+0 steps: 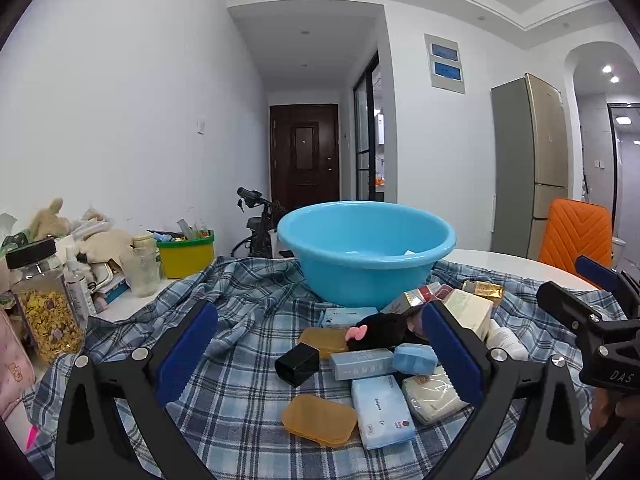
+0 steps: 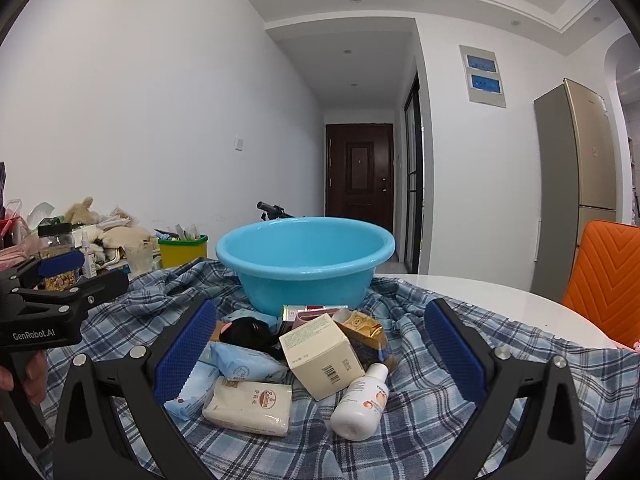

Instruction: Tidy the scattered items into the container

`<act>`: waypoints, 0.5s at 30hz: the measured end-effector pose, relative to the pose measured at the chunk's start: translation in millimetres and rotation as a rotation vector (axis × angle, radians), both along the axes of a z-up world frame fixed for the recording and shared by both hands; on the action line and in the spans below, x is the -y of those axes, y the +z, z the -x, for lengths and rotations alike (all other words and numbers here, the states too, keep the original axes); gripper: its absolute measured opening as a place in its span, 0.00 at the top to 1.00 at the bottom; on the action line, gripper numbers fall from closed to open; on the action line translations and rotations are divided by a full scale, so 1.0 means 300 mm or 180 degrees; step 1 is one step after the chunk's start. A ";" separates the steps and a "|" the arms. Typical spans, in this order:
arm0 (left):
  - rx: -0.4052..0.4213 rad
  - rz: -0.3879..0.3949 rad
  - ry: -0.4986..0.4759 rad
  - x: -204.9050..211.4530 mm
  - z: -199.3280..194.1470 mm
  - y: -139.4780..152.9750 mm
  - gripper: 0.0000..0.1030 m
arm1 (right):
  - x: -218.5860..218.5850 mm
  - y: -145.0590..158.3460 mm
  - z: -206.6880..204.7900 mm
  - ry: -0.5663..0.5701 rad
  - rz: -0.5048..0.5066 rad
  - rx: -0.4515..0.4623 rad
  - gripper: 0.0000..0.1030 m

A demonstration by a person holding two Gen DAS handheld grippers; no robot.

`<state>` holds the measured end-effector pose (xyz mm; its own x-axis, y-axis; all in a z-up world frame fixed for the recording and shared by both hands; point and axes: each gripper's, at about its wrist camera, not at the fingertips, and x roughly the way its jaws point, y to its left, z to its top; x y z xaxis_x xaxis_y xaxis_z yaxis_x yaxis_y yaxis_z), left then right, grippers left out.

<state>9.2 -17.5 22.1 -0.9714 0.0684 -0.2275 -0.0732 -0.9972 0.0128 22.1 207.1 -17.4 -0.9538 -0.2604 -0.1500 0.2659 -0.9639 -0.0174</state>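
Both the left gripper (image 1: 320, 354) and the right gripper (image 2: 320, 356) hang with blue-padded jaws spread wide, holding nothing, above a blue-and-white plaid cloth (image 1: 248, 412). Nearest lie a flat amber plastic case (image 1: 319, 420) and a white round-shouldered lotion bottle (image 2: 362, 404); just beyond, a cream cardboard box (image 2: 322, 354) sits tilted among other scattered packets. Behind the pile stands the round light-blue plastic basin (image 2: 306, 264), upright on the cloth.

Place: home, dining area
Signs: fridge (image 1: 532, 160), front door (image 1: 305, 152) down the hallway left of the fridge, orange chair (image 1: 576, 236) below the fridge, soft toys (image 1: 52, 220) far left of it
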 end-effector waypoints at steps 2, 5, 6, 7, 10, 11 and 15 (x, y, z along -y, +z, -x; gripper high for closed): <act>-0.0010 -0.0015 0.0011 0.001 0.000 -0.003 0.00 | 0.003 -0.001 0.002 0.0017 -0.0010 0.0013 0.00; -0.0030 -0.0035 0.0052 0.001 0.001 -0.020 0.00 | 0.010 -0.007 0.018 0.0017 -0.0045 0.0090 0.00; -0.0029 -0.0033 0.0056 0.000 0.001 -0.027 0.00 | 0.013 -0.009 0.023 0.0011 -0.0055 0.0115 0.00; -0.0025 -0.0024 0.0062 -0.003 0.000 -0.037 0.00 | 0.014 -0.011 0.029 0.0007 -0.0061 0.0145 0.00; 0.0043 -0.0016 0.0046 -0.005 0.010 -0.048 0.00 | 0.016 -0.018 0.047 -0.0014 -0.0069 0.0244 0.00; 0.0039 -0.0033 0.0045 -0.002 0.011 -0.048 0.00 | 0.016 -0.022 0.053 -0.0021 -0.0068 0.0277 0.00; 0.0145 -0.0059 0.0070 0.003 0.034 -0.060 0.00 | 0.017 -0.036 0.086 -0.0067 -0.0080 0.0461 0.00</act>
